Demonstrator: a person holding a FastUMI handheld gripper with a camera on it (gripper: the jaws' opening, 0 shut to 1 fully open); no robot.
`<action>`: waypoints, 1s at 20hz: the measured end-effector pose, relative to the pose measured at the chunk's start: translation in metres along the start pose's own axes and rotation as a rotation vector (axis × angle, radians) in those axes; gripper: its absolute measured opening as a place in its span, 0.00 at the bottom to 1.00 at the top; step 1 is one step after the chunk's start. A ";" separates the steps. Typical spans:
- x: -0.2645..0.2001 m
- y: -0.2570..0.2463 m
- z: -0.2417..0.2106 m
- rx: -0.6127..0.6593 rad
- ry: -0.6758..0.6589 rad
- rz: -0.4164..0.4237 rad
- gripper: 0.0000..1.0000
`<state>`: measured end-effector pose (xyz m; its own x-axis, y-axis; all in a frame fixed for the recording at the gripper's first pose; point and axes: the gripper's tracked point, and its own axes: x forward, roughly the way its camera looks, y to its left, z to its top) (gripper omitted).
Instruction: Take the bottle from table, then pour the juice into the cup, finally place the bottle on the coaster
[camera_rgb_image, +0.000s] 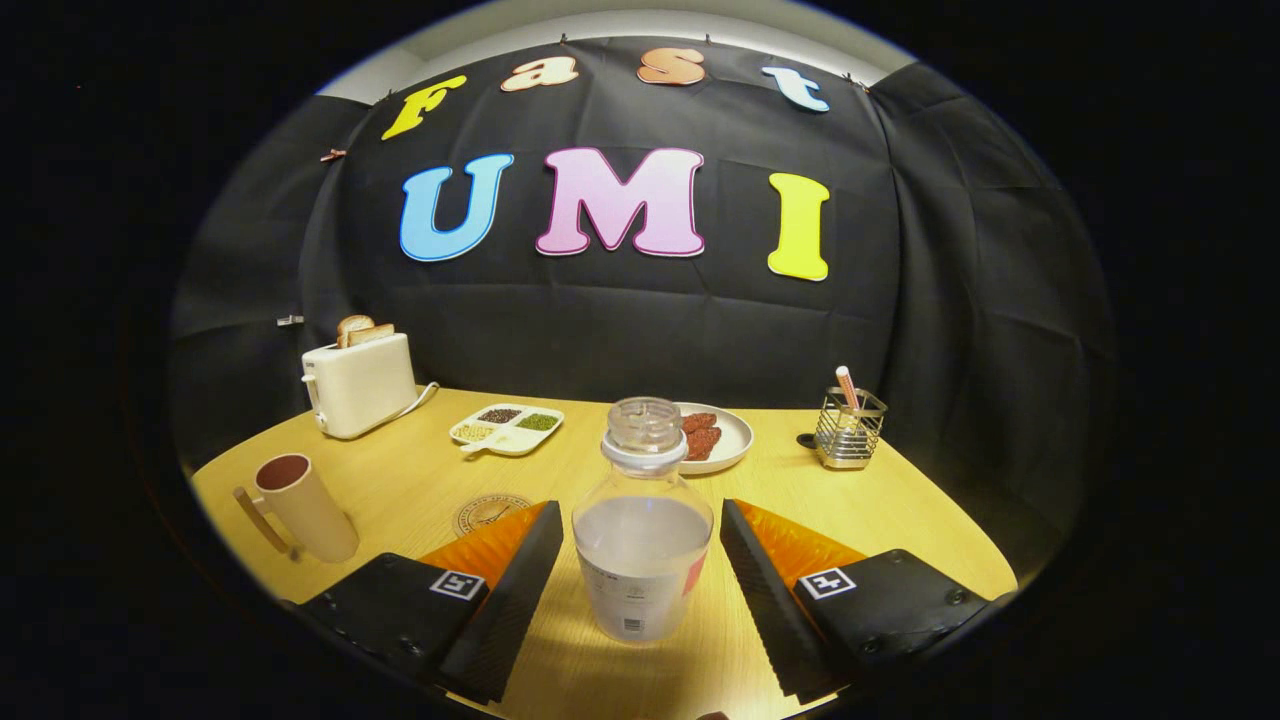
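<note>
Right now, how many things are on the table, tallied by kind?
Drink vessels: 2, the bottle between the open gripper fingers, and the cup.
Food dishes: 2, sectioned tray, plate.
Toaster: 1
Coaster: 1
Wire holder: 1
Total: 7

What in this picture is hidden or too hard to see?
- Round coaster, gripper view: partly covered by a finger.
- White plate: near part behind the clear plastic bottle, which stands between the open gripper's fingers.
- Beige cup: contents unclear.
- Bottle label: too small.

Clear plastic bottle (643, 520); wood-grain table (900, 500)
</note>
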<state>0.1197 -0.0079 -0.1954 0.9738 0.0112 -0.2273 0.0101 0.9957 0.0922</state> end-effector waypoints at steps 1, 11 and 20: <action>0.003 0.001 0.000 -0.001 -0.001 0.004 0.97; 0.016 0.004 -0.004 0.003 0.011 0.033 0.78; 0.002 0.022 0.025 -0.196 -0.007 0.072 0.74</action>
<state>0.1280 0.0115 -0.1697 0.9720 0.0830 -0.2199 -0.1033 0.9912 -0.0824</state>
